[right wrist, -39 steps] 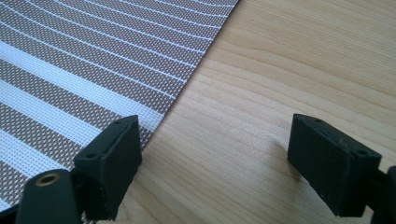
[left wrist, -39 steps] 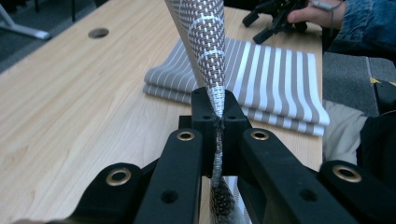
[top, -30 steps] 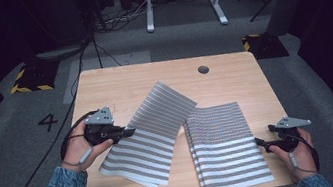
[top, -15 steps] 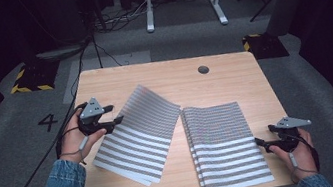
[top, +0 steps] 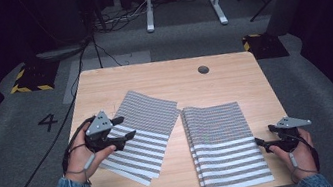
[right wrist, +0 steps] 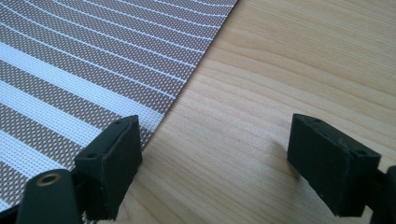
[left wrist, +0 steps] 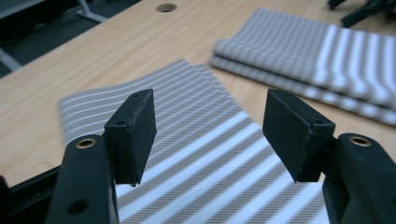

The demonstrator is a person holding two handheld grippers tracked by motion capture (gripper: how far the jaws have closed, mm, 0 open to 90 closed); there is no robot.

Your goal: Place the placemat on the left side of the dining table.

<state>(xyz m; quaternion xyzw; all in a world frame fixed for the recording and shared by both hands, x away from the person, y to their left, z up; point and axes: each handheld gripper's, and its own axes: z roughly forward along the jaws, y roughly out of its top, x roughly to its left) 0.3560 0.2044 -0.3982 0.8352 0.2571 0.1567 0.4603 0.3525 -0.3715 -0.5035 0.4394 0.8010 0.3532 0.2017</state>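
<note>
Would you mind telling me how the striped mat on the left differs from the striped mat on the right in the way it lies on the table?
The left mat lies turned at an angle to the table edges; the right mat lies nearly square to them. The left gripper hovers open above the left mat, while the right gripper sits open at the right mat's edge, over bare wood. Both are folded, with the same grey and white stripes.
</note>
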